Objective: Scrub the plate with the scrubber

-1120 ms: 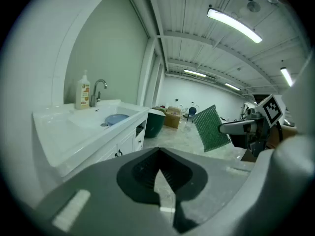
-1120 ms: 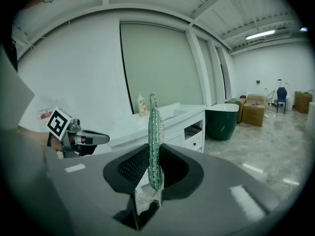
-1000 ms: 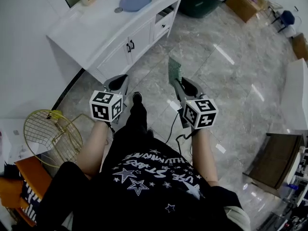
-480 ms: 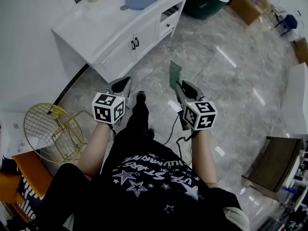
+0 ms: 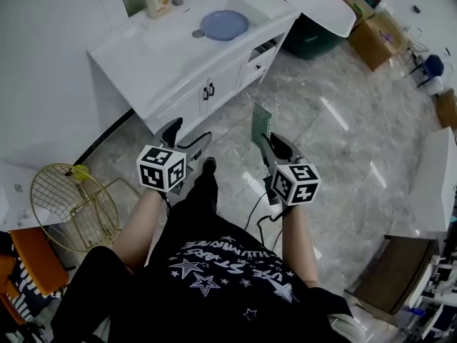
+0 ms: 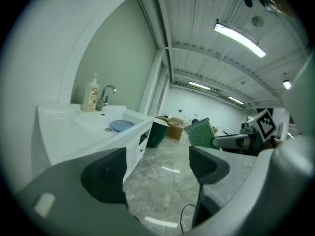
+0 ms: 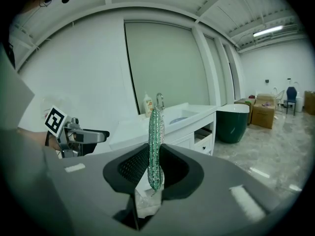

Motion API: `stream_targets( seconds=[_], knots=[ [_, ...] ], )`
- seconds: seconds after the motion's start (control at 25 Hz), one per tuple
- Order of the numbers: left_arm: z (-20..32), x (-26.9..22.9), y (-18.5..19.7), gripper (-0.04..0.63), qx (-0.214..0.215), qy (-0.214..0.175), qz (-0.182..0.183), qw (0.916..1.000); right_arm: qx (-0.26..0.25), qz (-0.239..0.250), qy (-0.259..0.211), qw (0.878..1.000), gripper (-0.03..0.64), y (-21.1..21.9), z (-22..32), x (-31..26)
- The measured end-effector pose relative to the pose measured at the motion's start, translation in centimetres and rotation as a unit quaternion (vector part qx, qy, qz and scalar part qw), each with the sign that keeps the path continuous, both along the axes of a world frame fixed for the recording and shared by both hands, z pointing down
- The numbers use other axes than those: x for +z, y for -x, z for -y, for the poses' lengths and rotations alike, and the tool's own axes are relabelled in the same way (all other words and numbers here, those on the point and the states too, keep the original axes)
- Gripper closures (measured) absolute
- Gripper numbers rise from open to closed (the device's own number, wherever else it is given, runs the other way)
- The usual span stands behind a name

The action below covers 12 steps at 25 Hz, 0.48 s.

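Floor [image 5: 343,120], right of head view: glossy marble-look tile w/ light glare. Vanity [image 5: 143,48], upper left: smooth white, semi-gloss. Plate [image 5: 224,25]: smooth blue, looks glazed. Scrubber [image 7: 155,136]: rough green woven mesh, glittery. Wire basket [image 5: 71,206], lower left: gold metal. Left gripper [image 6: 157,168] & right gripper [image 7: 155,167]: matt grey plastic, dark textured pads

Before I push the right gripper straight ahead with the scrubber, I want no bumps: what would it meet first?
Probably the white vanity: the right gripper, shut on the green scrubber, points at its front edge. Nothing else shows in that line, though depth is hard to judge.
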<state>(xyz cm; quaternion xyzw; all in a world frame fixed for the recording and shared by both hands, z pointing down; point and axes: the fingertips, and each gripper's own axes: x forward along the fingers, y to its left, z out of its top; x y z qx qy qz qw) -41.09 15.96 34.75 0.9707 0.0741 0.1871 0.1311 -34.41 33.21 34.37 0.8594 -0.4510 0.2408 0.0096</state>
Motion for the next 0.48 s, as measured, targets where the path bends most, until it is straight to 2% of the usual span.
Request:
stream_targets(
  seconds=[0.04, 0.16, 0.32, 0.48],
  knots=[
    [1.0, 0.1, -0.9, 0.190, -0.015, 0.011, -0.001, 0.9998, -0.003, 0.000, 0.002, 1.000, 0.517, -0.8, 0.5, 0.1],
    [3.7, 0.6, -4.4, 0.163, -0.042, 0.043, -0.003, 0.9982, -0.010, 0.000, 0.014, 1.000, 0.515, -4.1, 2.0, 0.9],
    [7.0, 1.3, -10.4, 0.156, -0.053, 0.064, 0.002, 0.9965, -0.012, 0.012, 0.030, 0.999, 0.515, -10.0, 4.5, 2.2],
    [10.7, 1.8, -16.8, 0.156, -0.053, 0.071, 0.024, 0.9958, -0.016, 0.014, 0.031, 0.999, 0.515, -16.8, 8.3, 1.5]
  ],
)
